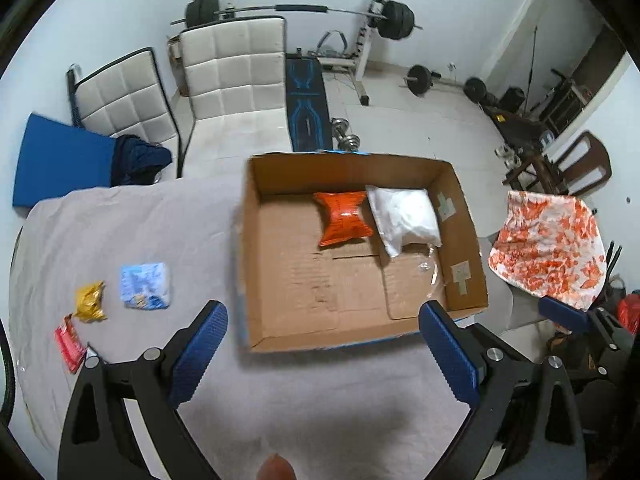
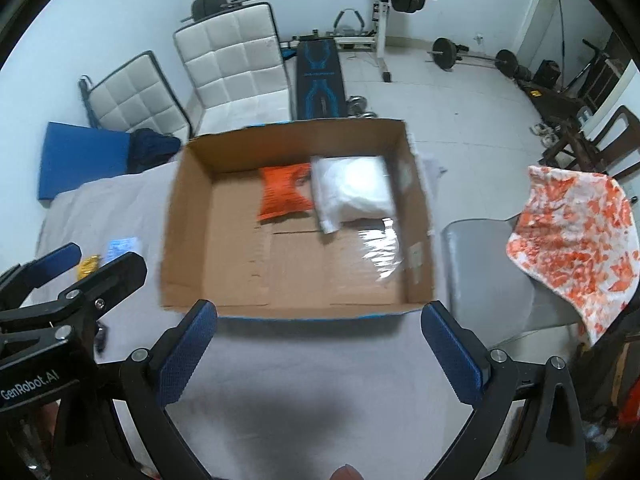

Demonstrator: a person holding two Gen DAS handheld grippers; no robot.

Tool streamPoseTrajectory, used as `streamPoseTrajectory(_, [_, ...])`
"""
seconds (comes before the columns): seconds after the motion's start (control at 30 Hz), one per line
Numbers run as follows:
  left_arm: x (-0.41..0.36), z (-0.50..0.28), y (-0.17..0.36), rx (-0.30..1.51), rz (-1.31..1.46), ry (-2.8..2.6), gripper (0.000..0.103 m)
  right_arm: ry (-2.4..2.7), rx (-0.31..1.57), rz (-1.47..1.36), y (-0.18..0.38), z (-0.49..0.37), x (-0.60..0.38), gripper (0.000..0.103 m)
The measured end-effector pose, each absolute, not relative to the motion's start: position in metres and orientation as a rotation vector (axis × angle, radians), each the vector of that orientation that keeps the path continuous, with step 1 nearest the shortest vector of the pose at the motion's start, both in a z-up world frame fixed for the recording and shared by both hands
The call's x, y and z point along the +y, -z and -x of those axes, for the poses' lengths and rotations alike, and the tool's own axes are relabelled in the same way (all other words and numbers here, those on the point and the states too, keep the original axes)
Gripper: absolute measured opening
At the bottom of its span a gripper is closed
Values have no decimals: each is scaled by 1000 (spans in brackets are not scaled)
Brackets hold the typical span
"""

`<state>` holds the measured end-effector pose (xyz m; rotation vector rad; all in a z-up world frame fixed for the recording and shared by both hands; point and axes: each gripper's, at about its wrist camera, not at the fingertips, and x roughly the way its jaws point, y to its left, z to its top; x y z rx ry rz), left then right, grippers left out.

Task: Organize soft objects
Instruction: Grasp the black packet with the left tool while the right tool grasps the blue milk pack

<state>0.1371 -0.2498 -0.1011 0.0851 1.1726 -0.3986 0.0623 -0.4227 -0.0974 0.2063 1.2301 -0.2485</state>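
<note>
An open cardboard box [image 1: 466, 240] [image 2: 178, 216] sits on a grey-covered table. Inside it lie an orange pouch [image 1: 344, 218] [image 2: 282, 194], a white soft pack [image 1: 404, 214] [image 2: 352, 190] and a clear plastic bag [image 2: 380, 250]. Left of the box on the cloth lie a light blue packet [image 1: 146, 286] [image 2: 120, 247], a yellow packet [image 1: 90, 302] [image 2: 89, 266] and a red packet [image 1: 70, 344]. My left gripper [image 1: 324, 344] hovers open above the box's near edge, empty. Also open and empty, my right gripper [image 2: 320, 344] hangs before the box's near edge.
The grey cloth [image 1: 120, 220] covers the table. A chair [image 2: 488, 276] draped with an orange-and-white towel [image 1: 548, 244] [image 2: 576, 240] stands right of the table. Behind are white cushioned seats [image 1: 236, 80], a blue mat [image 1: 60, 164], a weight bench [image 2: 320, 76] and barbells.
</note>
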Motion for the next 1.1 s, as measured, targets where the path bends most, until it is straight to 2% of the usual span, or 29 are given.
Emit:
streamPoseTrajectory(0.17, [-159,-138,108,1212,-8,283,98,166,1246,-219,99,-70,-365,103])
streamPoseTrajectory(0.3, [-68,-148,134,1289,86,133,98,53,1298,-213,123,-89,-298,103])
streamPoseTrajectory(0.43, [31,-154,182,1398,264,-55,98,-84,1359,-129,156,-124,-222,103])
streamPoseTrajectory(0.57, [93,-150,232,1475,445,-184,98,-203,1402,40,192,-167,-152,103])
streamPoseTrajectory(0.93, [170,-167,360,1687,743,-422,98,-347,1444,554,304,-275,-27,103])
streamPoseTrajectory(1.07, [168,-173,387,1745,753,-421,97,-403,1473,654,338,-292,-1,103])
streamPoseTrajectory(1.1, [166,-174,389,1750,740,-419,94,-424,1488,669,346,-295,3,103])
